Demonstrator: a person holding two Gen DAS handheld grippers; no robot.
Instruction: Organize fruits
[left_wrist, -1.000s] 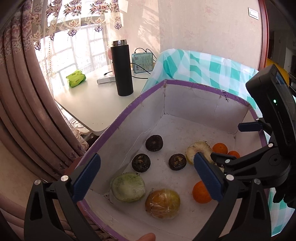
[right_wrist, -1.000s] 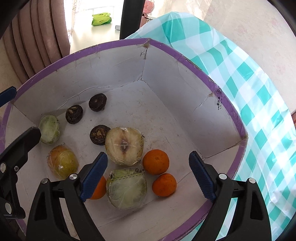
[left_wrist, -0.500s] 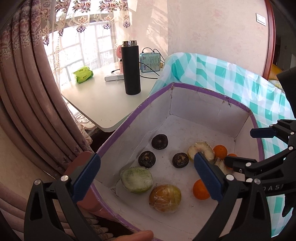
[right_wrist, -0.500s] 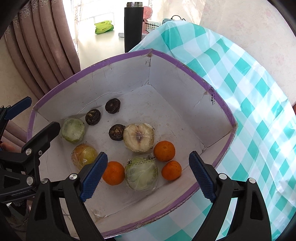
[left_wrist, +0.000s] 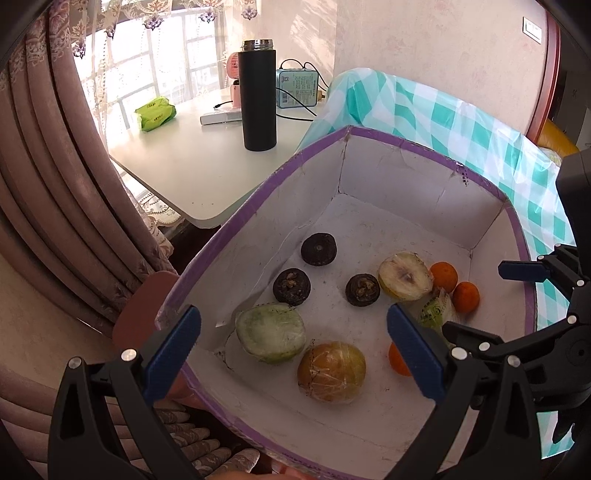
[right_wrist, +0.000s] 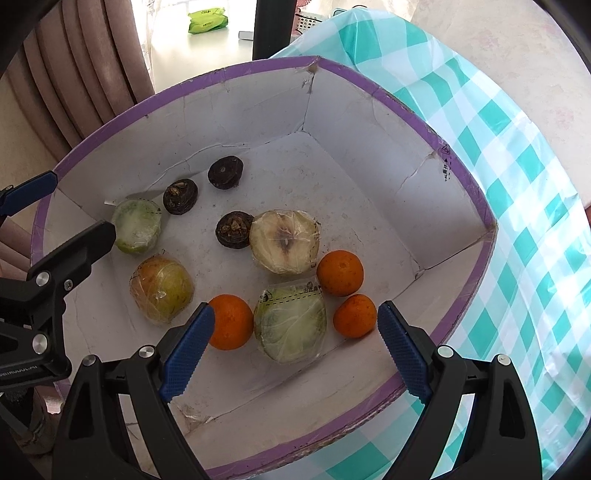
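Observation:
A white cardboard box with a purple rim (right_wrist: 476, 206) (left_wrist: 236, 214) holds loose fruit. Three oranges (right_wrist: 340, 272) lie near the right side, three dark round fruits (right_wrist: 225, 172) toward the back, and several plastic-wrapped pieces: a pale cut half (right_wrist: 284, 242), a green one (right_wrist: 291, 328), a green one at the left (left_wrist: 271, 332) and a yellow-orange one (left_wrist: 331, 371). My left gripper (left_wrist: 295, 354) is open and empty above the box's near left corner. My right gripper (right_wrist: 291, 347) is open and empty above the wrapped green fruit.
The box sits on a teal checked tablecloth (right_wrist: 528, 258). Beyond it a white table (left_wrist: 192, 166) carries a black flask (left_wrist: 258, 99), a green packet (left_wrist: 155, 113) and a small device with cables. Curtains (left_wrist: 44, 192) hang at the left.
Both grippers have drawn back and shifted over the box; the right one has come closer to the fruit again. The fruit has not moved, and both grippers stay open.

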